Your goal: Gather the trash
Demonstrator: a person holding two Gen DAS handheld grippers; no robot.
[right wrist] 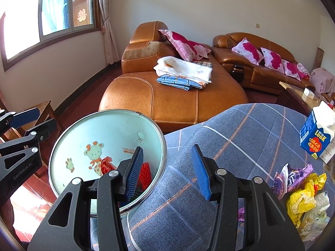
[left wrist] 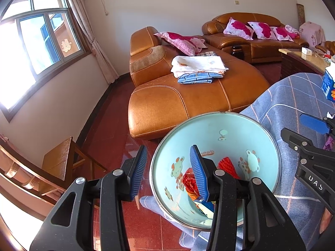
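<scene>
Sitting at the edge of a blue checked cloth [right wrist: 230, 146], the pale blue bin [left wrist: 209, 129] with cartoon animals printed inside holds red netting [left wrist: 227, 165], an orange wrapper [left wrist: 189, 181] and a small blue carton [left wrist: 206, 206]. Only the left wrist view looks down far enough to show that carton. The left tongs [left wrist: 170, 171] straddle the bin's metal rim, one pad outside over the red floor [left wrist: 117, 138] and one inside, jaws apart and gripping nothing. The right tongs [right wrist: 168, 171] are likewise parted and empty, one pad over the bin's rim, the other above the cloth. Only the right wrist view shows the loose trash still on the cloth: a purple wrapper [right wrist: 293, 176], a crumpled yellow bag [right wrist: 301, 200] and, well apart, an upright blue-and-white milk carton [right wrist: 316, 133]. Beyond stands an orange leather sofa [right wrist: 178, 100] with folded linen [right wrist: 184, 70].
</scene>
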